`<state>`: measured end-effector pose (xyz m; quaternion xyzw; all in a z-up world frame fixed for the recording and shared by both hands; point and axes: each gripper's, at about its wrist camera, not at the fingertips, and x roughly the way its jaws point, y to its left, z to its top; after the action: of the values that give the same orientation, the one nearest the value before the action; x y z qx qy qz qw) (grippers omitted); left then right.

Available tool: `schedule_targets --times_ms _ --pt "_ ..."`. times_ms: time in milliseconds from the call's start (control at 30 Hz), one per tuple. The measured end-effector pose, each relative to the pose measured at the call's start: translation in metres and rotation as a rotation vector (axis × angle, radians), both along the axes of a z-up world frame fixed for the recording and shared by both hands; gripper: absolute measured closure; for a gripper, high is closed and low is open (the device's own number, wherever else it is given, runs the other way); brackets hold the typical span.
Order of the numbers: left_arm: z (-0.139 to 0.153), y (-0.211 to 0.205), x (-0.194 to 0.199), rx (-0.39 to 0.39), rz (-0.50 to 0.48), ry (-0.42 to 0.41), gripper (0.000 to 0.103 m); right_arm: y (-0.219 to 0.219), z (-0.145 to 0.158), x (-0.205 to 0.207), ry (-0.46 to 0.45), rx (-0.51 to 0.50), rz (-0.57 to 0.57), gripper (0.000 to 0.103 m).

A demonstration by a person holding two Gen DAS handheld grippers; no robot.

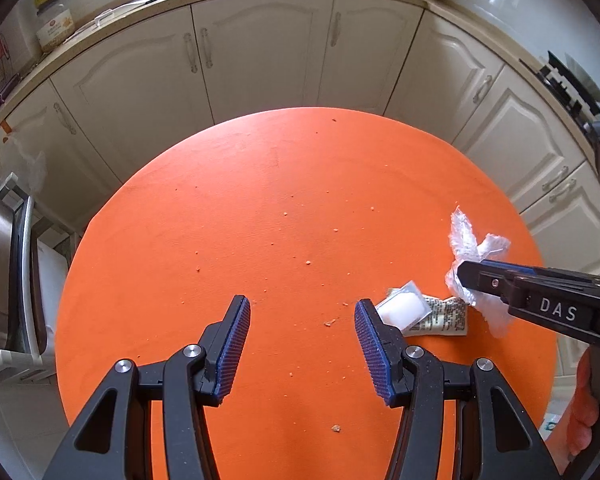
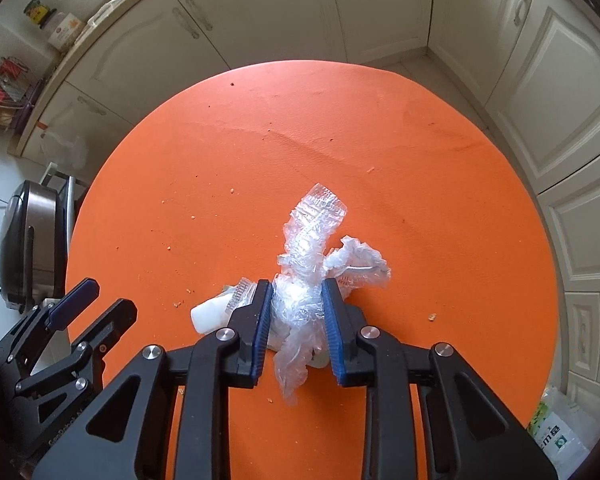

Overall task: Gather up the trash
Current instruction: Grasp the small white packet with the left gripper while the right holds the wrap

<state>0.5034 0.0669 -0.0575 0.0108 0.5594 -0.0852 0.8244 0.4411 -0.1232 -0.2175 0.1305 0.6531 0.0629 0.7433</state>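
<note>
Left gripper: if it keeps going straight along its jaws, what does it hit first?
Probably bare orange table: nothing but crumbs between the open jaws of the left gripper. The white packet lies just outside its right finger, so that finger might clip it; depth is unclear.

Both cams are wrist fisheyes, looking steeply down along their own fingers at the round orange table (image 1: 292,184), close in. Left wrist view: own fingers at bottom centre, cream cabinets (image 1: 260,52) arcing across the top, right gripper (image 1: 466,278) entering from right edge. Right wrist view: sits nearer the tabletop, left gripper (image 2: 90,296) in lower left. Shared: table, crumpled clear plastic wrap (image 2: 312,264), white packet (image 1: 404,308), cabinets.
</note>
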Motion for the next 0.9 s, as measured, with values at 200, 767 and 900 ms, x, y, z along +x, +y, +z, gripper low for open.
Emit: schedule_targets --times_ms 200,767,900 --pt "-0.013 -0.028 0.01 -0.018 -0.062 0.038 0.049 -0.033 0.011 -0.023 -0.035 0.001 -0.057 0.078" --pt "-0.048 -0.047 0.039 -0.004 -0.093 0.078 0.078 -0.065 -0.001 -0.035 -0.021 0.014 -0.102 0.078" --pt "-0.042 -0.046 0.036 -0.004 -0.098 0.06 0.078 -0.069 -0.002 -0.038 -0.019 0.022 -0.114 0.078"
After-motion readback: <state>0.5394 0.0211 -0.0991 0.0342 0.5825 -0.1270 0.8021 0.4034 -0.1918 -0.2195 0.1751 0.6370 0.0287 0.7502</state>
